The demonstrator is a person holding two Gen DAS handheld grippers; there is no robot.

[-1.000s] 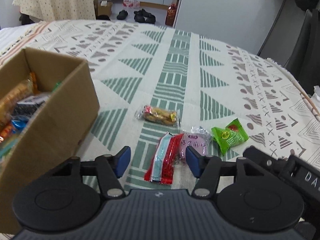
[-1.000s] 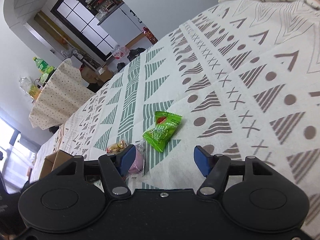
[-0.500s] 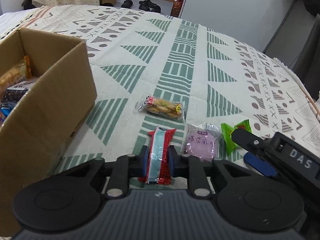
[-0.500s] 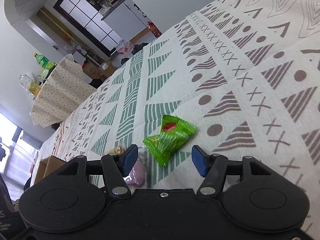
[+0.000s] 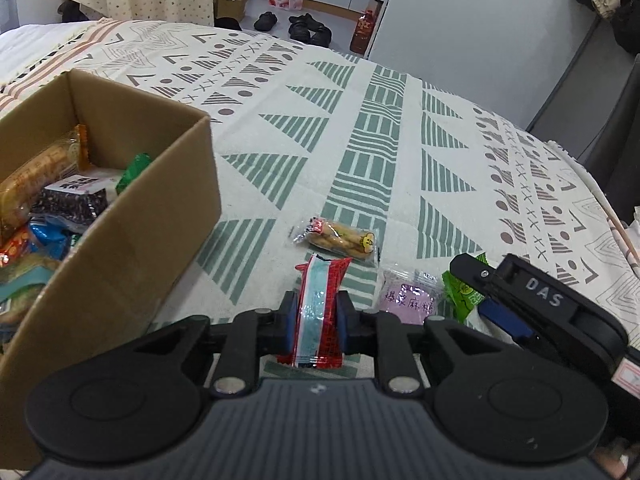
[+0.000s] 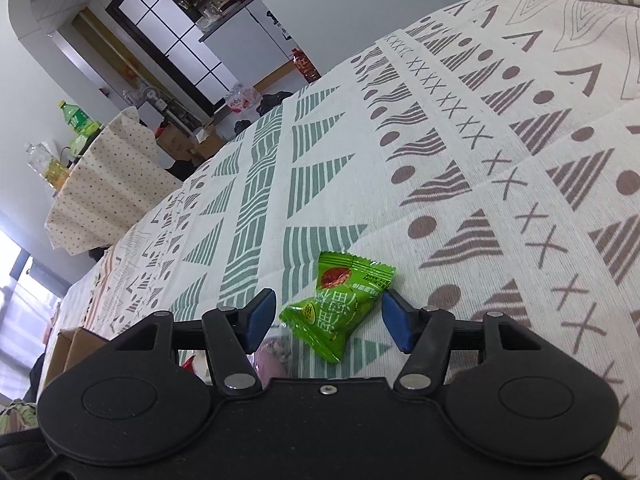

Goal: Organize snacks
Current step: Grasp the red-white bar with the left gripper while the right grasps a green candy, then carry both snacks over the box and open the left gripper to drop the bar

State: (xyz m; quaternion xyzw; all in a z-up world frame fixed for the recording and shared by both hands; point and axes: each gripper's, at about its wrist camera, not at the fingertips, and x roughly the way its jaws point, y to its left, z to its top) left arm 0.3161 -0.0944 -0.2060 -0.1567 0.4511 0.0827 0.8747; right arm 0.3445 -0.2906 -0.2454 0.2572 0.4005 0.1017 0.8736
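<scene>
My left gripper (image 5: 317, 320) is shut on a red and light-blue snack packet (image 5: 320, 296), its blue pads pressing both long sides just above the patterned tablecloth. A purple packet (image 5: 408, 300) and a clear packet of biscuits (image 5: 340, 236) lie on the cloth close by. In the right wrist view a green packet (image 6: 340, 300) lies between the fingers of my right gripper (image 6: 329, 318). Its jaws are slowly closing, and a gap shows between each pad and the wrapper. The open cardboard box (image 5: 160, 220) to the left holds several snacks.
The tablecloth (image 5: 380, 140) stretches bare toward the far edge of the table. Beyond it are shoes and a bottle on the floor, a second table under a dotted cloth (image 6: 108, 184), and a grey wall. The box corner (image 6: 76, 344) shows at the lower left in the right wrist view.
My left gripper went from open beside the red packet to shut on it. My right gripper slid forward until the green packet sat between its fingers, and its jaws narrowed slightly.
</scene>
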